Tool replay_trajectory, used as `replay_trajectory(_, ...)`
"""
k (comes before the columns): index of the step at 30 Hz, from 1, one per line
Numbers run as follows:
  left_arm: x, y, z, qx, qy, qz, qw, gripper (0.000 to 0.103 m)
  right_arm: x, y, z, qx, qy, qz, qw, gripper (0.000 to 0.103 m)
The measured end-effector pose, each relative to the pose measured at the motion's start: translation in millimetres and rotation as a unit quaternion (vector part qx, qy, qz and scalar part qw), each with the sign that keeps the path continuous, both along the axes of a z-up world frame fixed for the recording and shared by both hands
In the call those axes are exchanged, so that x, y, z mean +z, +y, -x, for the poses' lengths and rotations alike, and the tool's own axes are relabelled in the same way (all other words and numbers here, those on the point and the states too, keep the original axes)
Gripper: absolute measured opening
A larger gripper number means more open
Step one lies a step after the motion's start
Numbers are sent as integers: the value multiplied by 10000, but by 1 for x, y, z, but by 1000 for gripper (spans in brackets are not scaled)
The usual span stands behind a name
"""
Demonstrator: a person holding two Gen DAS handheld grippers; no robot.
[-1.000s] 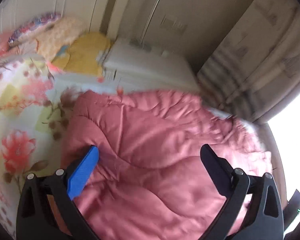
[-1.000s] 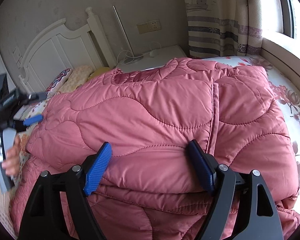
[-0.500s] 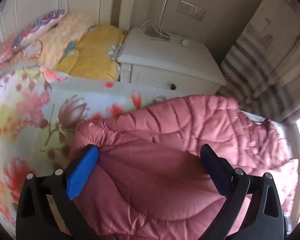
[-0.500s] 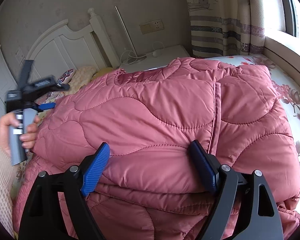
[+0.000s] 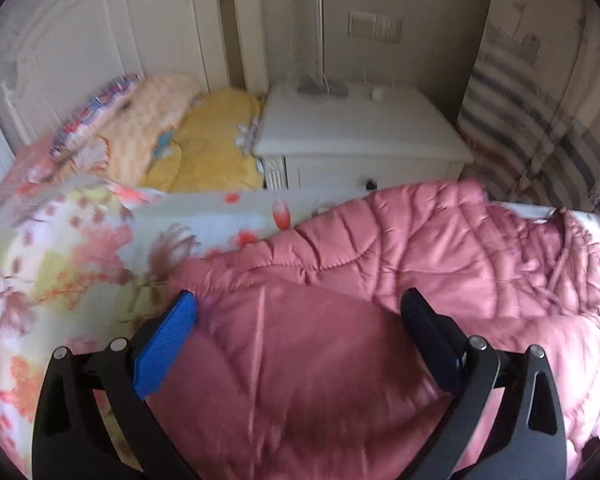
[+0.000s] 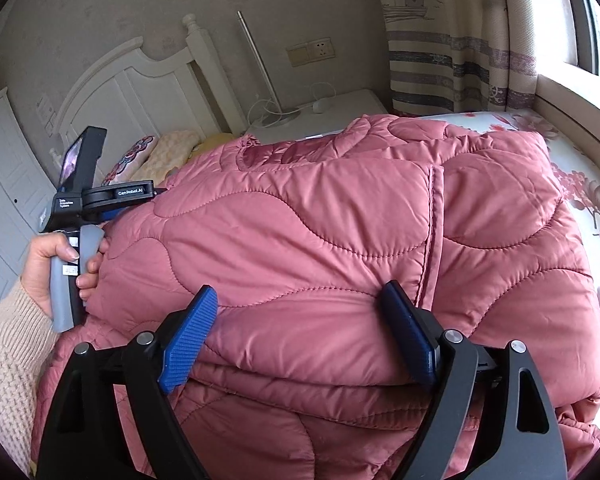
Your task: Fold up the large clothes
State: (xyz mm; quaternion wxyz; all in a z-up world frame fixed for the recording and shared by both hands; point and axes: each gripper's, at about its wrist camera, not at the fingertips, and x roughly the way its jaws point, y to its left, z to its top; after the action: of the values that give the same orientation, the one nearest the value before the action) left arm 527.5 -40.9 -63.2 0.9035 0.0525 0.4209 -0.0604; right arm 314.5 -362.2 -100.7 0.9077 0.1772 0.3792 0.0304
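Pink quilted coat (image 6: 320, 240) folded in puffy layers (wavy stitching) on bed (image 6: 580, 184)

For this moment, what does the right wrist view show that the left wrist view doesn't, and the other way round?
Only the right wrist view: the person's left hand holding the left gripper beside the jacket, the window, and the jacket's stacked folded layers. Only the left wrist view: the yellow pillow, the nightstand's drawer knob, and the jacket's smooth lining. Both: the pink quilted jacket on the floral bedsheet, white headboard, nightstand, striped curtain; the right gripper, like the left, is open.
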Motion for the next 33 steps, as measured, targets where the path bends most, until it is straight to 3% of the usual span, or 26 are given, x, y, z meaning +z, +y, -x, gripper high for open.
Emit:
replay_trajectory(4,28,-6,71,-334,-564,309,9974,101,-1,-2,0,-47,5,-29,10000,80)
replay_trajectory(7,22,-27,113,-750,-497,80,9959,101,-1,-2,0,-48,15,-9,10000,80)
replay_trajectory(9,4,-43,128,-929,-339,-295,9947,101,-1,-2,0,-47,15,-10,10000,80)
replay_trajectory(11,-20,-52,133,-1015,-276,-626,9925,101,-1,-2,0,-48,15,-7,10000,80)
replay_trajectory(13,-28,-49,136,-1039,-435,-538,9922,101,-1,-2,0,-59,18,11,10000,80)
replay_trajectory(15,-30,-43,131,-1007,-266,-288,9941,101,0,0,0,-63,23,51,10000,80)
replay_trajectory(17,-32,-42,132,-994,-268,-289,9943,101,1,2,1,-75,27,108,9999,80)
replay_trajectory(23,-32,-42,132,-949,-293,-325,9945,101,35,-10,0,-475,-85,945,9944,83)
replay_trajectory(26,-32,-42,131,-944,-291,-327,9946,101,30,-44,-19,-965,322,1225,9872,86)
replay_trajectory(28,-32,-42,131,-941,-290,-328,9946,101,7,-70,-34,-1169,948,1032,9832,86)
replay_trajectory(30,-32,-42,131,-941,-288,-326,9946,101,1,-80,-34,-1097,953,697,9869,86)
replay_trajectory(33,-32,-42,131,-940,-289,-331,9946,101,16,-80,-22,-1207,828,622,9873,86)
